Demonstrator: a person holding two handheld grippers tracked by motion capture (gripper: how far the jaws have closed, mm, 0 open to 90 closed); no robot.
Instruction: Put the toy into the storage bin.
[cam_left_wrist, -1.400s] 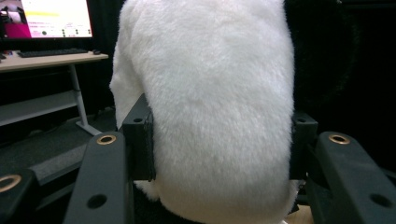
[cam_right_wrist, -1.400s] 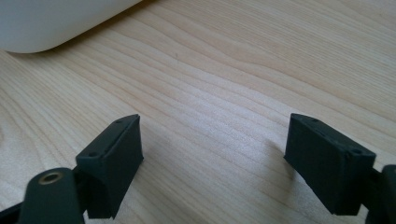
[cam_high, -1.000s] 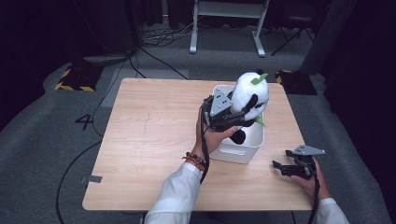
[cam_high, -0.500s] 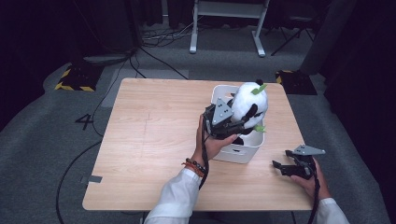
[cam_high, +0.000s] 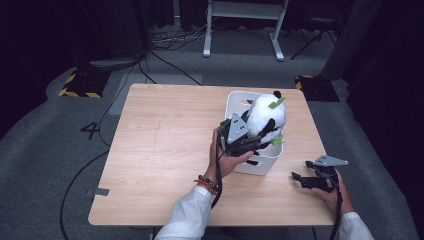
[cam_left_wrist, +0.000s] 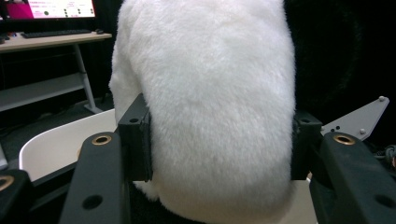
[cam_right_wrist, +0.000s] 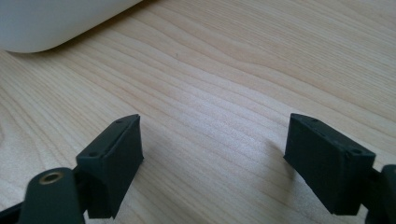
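- Panda plush (cam_high: 266, 118) stands upright in the white bin (cam_high: 235, 104) near the table's (cam_high: 160, 150) far right; long axis vertical, head above the rim.
- Left gripper (cam_high: 250, 145) clamps the plush's white body, pads pressing both sides; its jaws have just eased slightly wider.
- Right gripper (cam_high: 300, 181) rests on the table near the bin, jaws wide, holding nothing.

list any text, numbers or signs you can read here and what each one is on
"4": a dark numeral on the grey floor left of the table.
Monitor in the left gripper view: rows of text, too small and blurred to read.
Yellow-and-black hazard stripes on the floor plate: a marking, no words.
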